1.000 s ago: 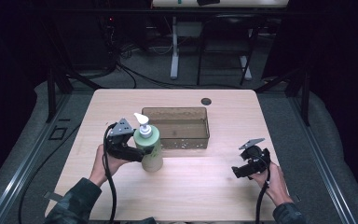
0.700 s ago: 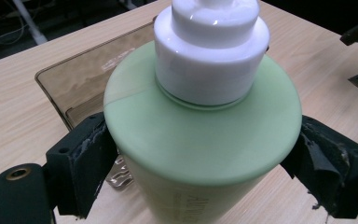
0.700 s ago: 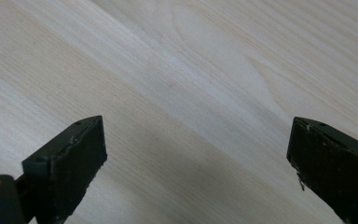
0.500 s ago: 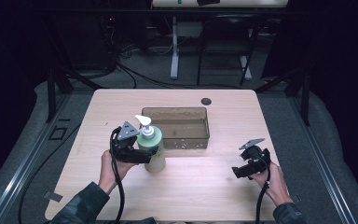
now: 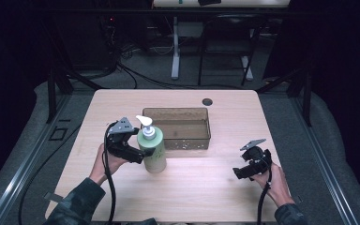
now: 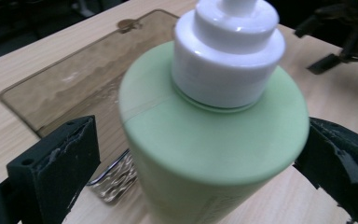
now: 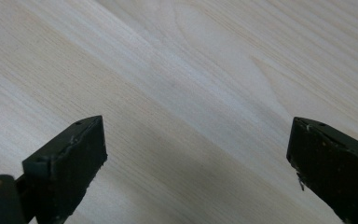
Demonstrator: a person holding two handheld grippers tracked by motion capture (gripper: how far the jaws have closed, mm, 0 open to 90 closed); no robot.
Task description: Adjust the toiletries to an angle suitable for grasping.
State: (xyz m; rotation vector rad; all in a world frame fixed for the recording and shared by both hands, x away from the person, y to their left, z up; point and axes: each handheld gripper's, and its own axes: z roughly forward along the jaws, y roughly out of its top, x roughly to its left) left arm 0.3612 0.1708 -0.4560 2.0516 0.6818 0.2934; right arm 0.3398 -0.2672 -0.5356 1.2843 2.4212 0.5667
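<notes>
A pale green pump bottle (image 5: 153, 152) with a white pump head stands upright on the wooden table (image 5: 225, 108), just in front of a brown see-through bin (image 5: 187, 143). My left gripper (image 5: 146, 157) reaches in from the left with the bottle (image 6: 214, 154) between its jaws. The jaws have just been opening, and a gap shows between one finger (image 6: 56, 163) and the bottle's side. My right gripper (image 5: 239, 172) hovers low at the front right, open (image 7: 200, 140) over bare wood with nothing between its fingers.
The bin (image 6: 74, 79) lies behind the bottle at the table's middle. A dark round hole (image 5: 207, 101) sits near the far edge. Cables trail from both grippers toward the near edge. Dark floor and table legs lie beyond the far edge.
The left hand and gripper have shifted slightly toward the near edge beside the bottle, which stays upright in about the same spot. The right gripper has kept still.
</notes>
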